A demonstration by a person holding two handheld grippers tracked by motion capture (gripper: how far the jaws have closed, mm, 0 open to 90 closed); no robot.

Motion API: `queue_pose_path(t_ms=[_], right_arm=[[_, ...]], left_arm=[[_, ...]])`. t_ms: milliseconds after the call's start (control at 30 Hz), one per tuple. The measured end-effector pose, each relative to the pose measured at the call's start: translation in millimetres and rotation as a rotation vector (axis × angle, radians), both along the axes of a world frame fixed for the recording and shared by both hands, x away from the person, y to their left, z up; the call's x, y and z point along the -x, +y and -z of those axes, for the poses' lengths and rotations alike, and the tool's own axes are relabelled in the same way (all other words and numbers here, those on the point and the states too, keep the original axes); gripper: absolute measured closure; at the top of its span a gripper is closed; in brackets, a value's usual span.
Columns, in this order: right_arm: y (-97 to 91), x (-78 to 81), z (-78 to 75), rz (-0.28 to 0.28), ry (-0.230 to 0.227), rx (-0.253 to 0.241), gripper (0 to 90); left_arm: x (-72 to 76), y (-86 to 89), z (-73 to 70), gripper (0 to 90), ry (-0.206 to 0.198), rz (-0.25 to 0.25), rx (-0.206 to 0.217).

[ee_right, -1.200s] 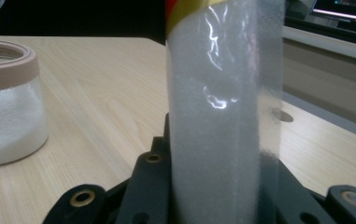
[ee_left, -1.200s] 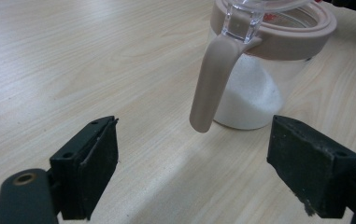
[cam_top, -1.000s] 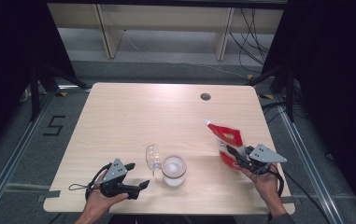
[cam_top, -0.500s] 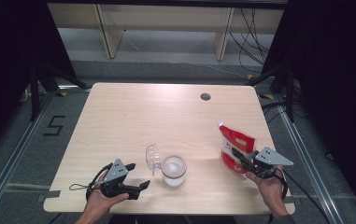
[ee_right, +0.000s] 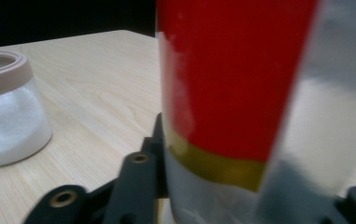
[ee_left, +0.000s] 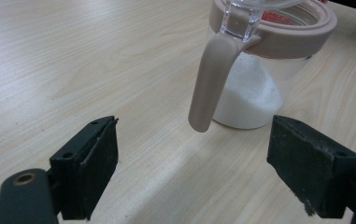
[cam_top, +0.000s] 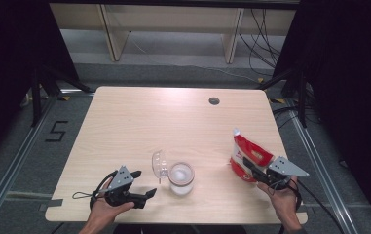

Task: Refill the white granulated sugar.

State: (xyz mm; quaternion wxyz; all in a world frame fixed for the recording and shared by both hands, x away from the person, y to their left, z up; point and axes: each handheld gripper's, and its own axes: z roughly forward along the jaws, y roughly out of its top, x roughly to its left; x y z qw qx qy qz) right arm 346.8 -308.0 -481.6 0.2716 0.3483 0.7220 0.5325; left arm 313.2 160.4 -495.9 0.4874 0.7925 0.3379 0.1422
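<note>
High view: at the near edge of the light wood desk [cam_top: 124, 122], the left gripper [cam_top: 144, 197] lies with jaws wide apart, holding nothing. Beside it stands a jar [cam_top: 181, 177] of white powder. Near the right edge, the right gripper [cam_top: 251, 168] has just been opening its jaws, with the red bag [cam_top: 247, 155] between them. The far half is bare, with a small hole [cam_top: 214, 101]. Beyond lies grey floor [cam_top: 173, 68] and shelves [cam_top: 173, 19].

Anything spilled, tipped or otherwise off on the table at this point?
No spill shows. The jar of white powder stands upright with its lid flipped open. The red pouch leans between the right gripper's jaws, which have just been opening.
</note>
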Motion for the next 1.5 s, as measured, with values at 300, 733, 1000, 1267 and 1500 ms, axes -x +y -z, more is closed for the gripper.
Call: queue_pose_path(t_ms=[300,733,1000,1267,1500], right_arm=[[-3.9,9.0,-2.9,0.026,0.022,-0.019,52.0],[-4.9,31.9,-6.7,0.097,0.049,0.008,36.5],[-6.7,42.3,-5.7,0.112,0.087,0.036,34.7],[-11.9,50.4,-4.4,0.146,0.084,0.062,33.4],[-13.6,61.4,-3.8,0.175,0.096,0.066,32.8]], left_arm=[[0.1,-1.0,0.7,16.1,0.0,-0.001,0.001],[-0.3,-0.7,-3.1,16.1,-0.003,-0.001,0.0],[-1.5,-2.0,-4.3,16.1,-0.014,0.014,0.005],[-1.2,-1.7,-6.7,16.1,-0.019,0.016,0.008],[-0.8,-1.1,-8.0,16.3,-0.023,0.018,0.006]])
